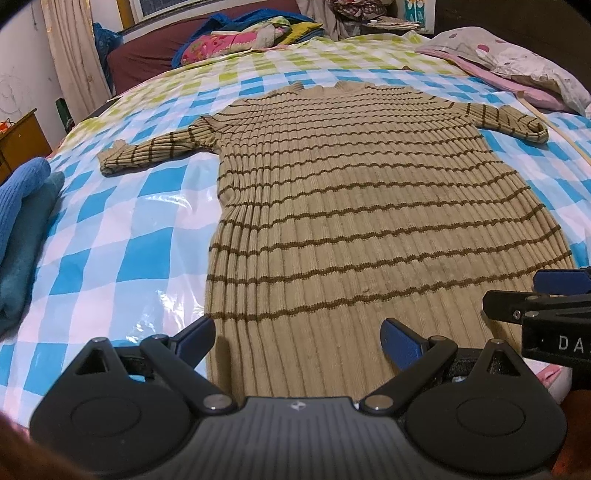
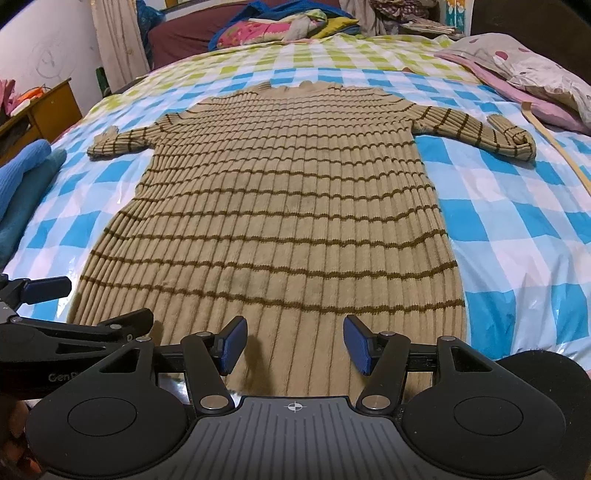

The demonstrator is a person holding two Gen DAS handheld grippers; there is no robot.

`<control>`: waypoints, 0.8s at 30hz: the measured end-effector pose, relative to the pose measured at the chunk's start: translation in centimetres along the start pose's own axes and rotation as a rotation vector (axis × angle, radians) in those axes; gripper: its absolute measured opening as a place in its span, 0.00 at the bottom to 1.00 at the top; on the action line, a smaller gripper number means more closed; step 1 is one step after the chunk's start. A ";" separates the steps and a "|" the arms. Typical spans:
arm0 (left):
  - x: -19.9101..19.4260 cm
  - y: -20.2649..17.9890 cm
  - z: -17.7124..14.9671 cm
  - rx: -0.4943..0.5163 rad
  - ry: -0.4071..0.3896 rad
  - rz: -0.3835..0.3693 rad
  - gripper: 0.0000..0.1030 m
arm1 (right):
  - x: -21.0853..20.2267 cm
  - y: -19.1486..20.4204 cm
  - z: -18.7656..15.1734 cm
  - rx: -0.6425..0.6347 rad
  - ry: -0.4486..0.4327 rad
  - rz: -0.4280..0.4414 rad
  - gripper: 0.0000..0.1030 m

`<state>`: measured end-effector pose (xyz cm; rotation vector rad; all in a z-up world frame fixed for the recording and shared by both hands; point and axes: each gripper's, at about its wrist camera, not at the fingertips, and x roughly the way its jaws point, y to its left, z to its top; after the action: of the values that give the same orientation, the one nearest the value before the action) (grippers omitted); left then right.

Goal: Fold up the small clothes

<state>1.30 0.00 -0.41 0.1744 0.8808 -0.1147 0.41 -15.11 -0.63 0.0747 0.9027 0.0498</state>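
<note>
Item 1, sweater [image 1: 354,206]: tan ribbed knit with thin brown stripes, laid flat on the bed, collar at the far end, hem toward you. Both sleeves are spread out to the sides; the right sleeve [image 2: 491,134] has its cuff end doubled back on itself, while the left sleeve [image 1: 147,153] lies straight.

Item 2, sheet [image 1: 110,229]: glossy blue-and-white check under the sweater, turning to green check farther back.

Item 3, your left gripper [image 1: 299,341]: jaws spread wide, nothing between them. It hovers at the hem's left part, one pad [image 1: 197,338] at the sweater's left edge, the other over the knit. Whether the tips touch the fabric, you cannot tell.

Item 4, your right gripper [image 2: 295,345]: jaws wide apart, holding nothing, both blue pads [image 2: 356,349] above the hem near its middle-right. It sits just beside the left gripper.

Item 5, blue clothes [image 1: 22,221]: a folded pile at the left edge of the bed, well apart from the sweater.

Item 6, pillow [image 1: 517,62]: spotted, on pink cloth, far right corner.

Item 7, bedding heap [image 2: 280,26]: mixed colours, at the far end of the bed.
</note>
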 end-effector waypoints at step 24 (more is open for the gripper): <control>2.0 0.4 -1.1 -0.080 0.023 -0.039 1.00 | 0.6 -0.7 0.2 0.002 -0.021 -0.023 0.56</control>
<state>1.82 0.60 -2.64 0.0835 0.9102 -0.1138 0.96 -15.74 -1.04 0.0672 0.8827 0.0269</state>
